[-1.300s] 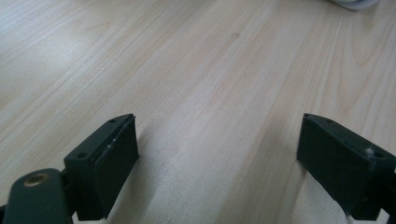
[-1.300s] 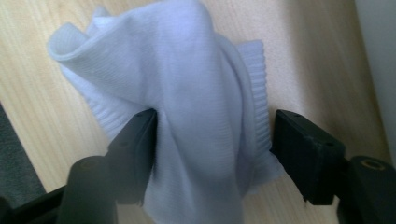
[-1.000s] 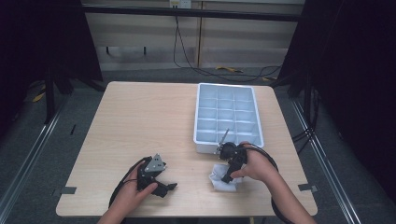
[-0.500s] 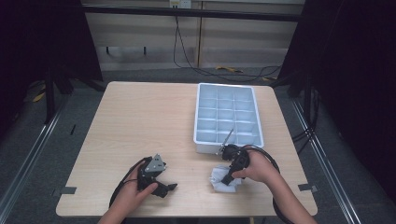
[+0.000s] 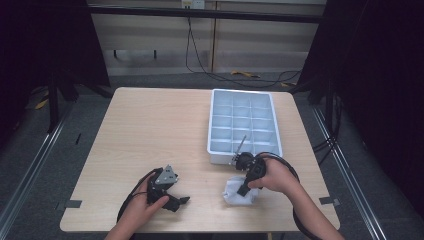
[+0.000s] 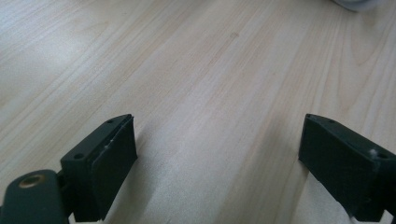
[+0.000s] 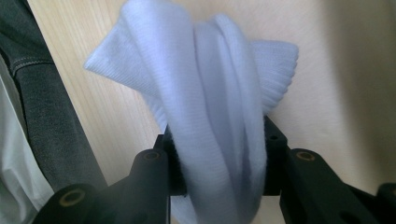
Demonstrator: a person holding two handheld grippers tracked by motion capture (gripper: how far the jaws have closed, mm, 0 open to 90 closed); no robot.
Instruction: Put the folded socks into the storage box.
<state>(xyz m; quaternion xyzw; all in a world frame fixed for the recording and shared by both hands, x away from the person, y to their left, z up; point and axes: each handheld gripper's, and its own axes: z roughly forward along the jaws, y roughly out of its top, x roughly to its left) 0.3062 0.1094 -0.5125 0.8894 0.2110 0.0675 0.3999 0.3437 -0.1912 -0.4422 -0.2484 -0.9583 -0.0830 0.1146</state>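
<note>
Right gripper view shows us the white sock (image 7: 210, 107) bunched between our right hand-held gripper (image 7: 217, 163), whose jaws have just been closing and now pinch the folded cloth, we judge to lift it toward the tray (image 5: 216, 120). It lies on the counter (image 5: 150, 130) just before the tray. Our left hand-held gripper (image 6: 219, 158) rests wide open, holding nothing

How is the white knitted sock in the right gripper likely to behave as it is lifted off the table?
Probably floppy: the white sock bunches into soft folds between the pads of the right gripper, whose jaws have just been closing on it. Likely light for its size, as thin ribbed knit. Unlikely to slip, since the fabric squashes under the pads; loose ends may droop and drag on the table.
</note>
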